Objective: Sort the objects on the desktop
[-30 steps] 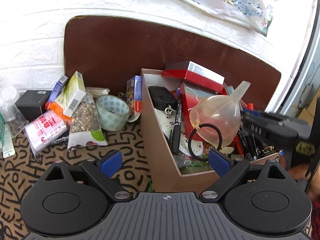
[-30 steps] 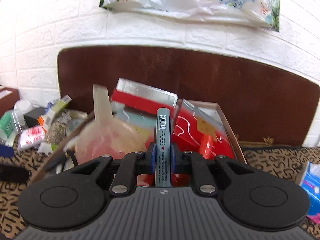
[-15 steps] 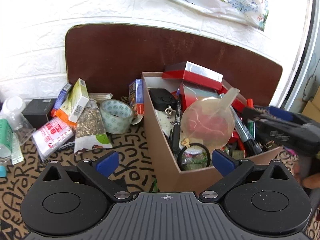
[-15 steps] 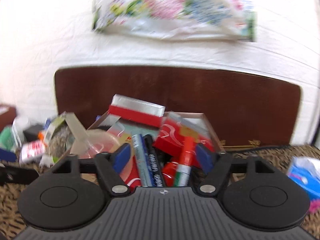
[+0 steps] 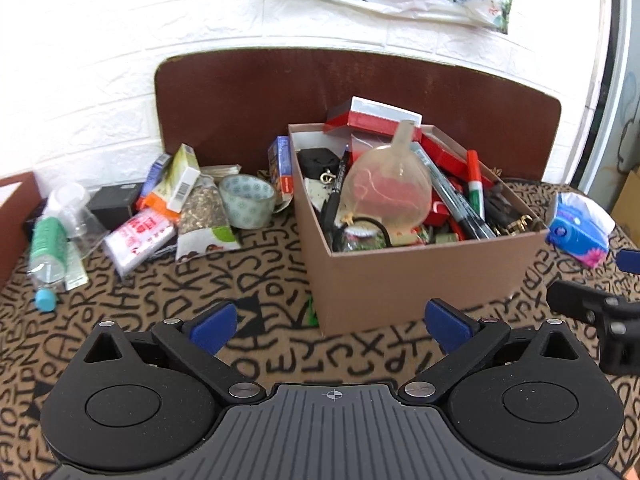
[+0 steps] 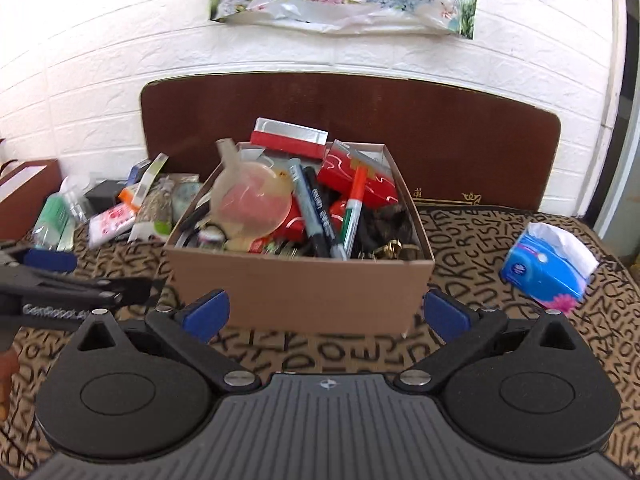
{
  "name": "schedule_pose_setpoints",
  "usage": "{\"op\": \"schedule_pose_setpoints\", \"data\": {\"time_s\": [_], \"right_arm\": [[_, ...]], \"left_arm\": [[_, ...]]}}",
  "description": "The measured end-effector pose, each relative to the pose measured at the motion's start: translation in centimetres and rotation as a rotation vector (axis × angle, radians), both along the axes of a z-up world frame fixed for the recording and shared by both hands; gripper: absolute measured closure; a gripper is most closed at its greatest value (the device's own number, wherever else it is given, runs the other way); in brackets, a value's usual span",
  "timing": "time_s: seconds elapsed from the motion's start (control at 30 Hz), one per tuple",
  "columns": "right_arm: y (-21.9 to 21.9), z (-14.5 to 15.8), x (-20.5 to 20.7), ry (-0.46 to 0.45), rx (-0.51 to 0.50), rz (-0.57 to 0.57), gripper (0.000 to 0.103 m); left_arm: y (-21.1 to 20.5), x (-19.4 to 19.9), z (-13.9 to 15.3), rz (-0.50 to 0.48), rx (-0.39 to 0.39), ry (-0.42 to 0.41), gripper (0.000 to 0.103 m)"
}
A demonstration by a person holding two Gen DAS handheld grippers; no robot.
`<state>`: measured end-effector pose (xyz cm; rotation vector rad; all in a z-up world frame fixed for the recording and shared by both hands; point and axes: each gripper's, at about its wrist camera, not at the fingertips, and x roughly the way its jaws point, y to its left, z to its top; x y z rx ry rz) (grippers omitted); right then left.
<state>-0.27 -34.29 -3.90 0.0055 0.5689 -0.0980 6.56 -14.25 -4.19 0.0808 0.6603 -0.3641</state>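
**Box loaded, both hand-held grippers clear and empty**

Surface (image 5: 280,360) with a letter-patterned covering carries everything. Largest item: the cardboard box (image 6: 300,284), standing in the middle and heaped above its rim. Left of the box, along the back edge, lies the unsorted pile (image 5: 160,216): packets, a tape roll (image 5: 246,200), a bottle on its side. Right of the box, well apart, sits a blue tissue pack (image 6: 548,264).

Inside the box, a translucent funnel (image 6: 252,204) rests on top with its spout up; beside it lie the grey marker (image 6: 304,196), a black marker and the red-capped marker (image 6: 354,208), all leaning across other contents.

Right hand-held gripper (image 6: 324,312): jaws have just been opening, now fully spread, nothing between them. Left hand-held gripper (image 5: 328,324): jaws wide, holding nothing, short of the box's near corner.

Hazards, as a judgement: the box is overfilled, so further items may slide off. The funnel sits loosely and could roll out if nudged. The two grippers are near each other and could collide on a crossing reach.
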Motion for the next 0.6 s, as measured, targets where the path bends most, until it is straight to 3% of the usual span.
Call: {"op": "schedule_pose_setpoints", "data": {"time_s": [0.3,0.6], "right_arm": [[0.9,-0.4,-5.1,0.012,0.010,-0.035,0.000],[0.9,-0.7,-6.1,0.018,0.022,-0.052,0.000]], "left_arm": [[0.0,-4.1,-0.1,0.007,0.023,0.011,0.000],[-0.2,-5.4,0.3,-0.023,0.026,0.000,0.000]]}}
